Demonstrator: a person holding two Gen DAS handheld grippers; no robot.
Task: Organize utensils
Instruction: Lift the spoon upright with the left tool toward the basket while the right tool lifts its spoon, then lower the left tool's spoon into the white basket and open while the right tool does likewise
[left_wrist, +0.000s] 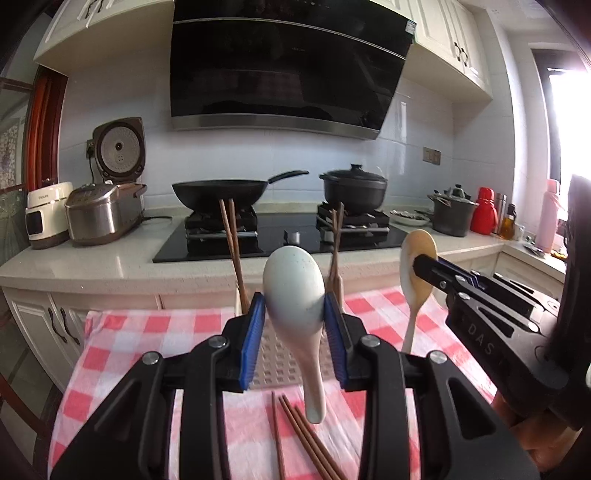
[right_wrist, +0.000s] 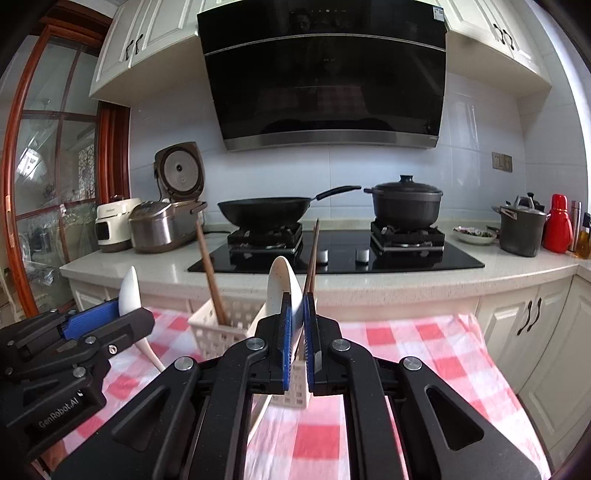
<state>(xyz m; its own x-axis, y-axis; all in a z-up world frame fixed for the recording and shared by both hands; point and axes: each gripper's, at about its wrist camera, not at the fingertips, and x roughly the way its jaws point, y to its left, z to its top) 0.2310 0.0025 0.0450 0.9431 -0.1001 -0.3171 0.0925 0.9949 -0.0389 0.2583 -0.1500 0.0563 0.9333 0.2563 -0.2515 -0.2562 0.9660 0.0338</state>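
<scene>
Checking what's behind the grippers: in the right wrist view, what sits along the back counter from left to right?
White cooker → open rice cooker → wok → lidded black pot → dish → grey pot → red bottle.

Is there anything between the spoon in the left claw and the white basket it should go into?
Nothing visible blocks it. The spoon hangs above the cloth, the white basket just beyond, with chopsticks already standing in it.
</scene>
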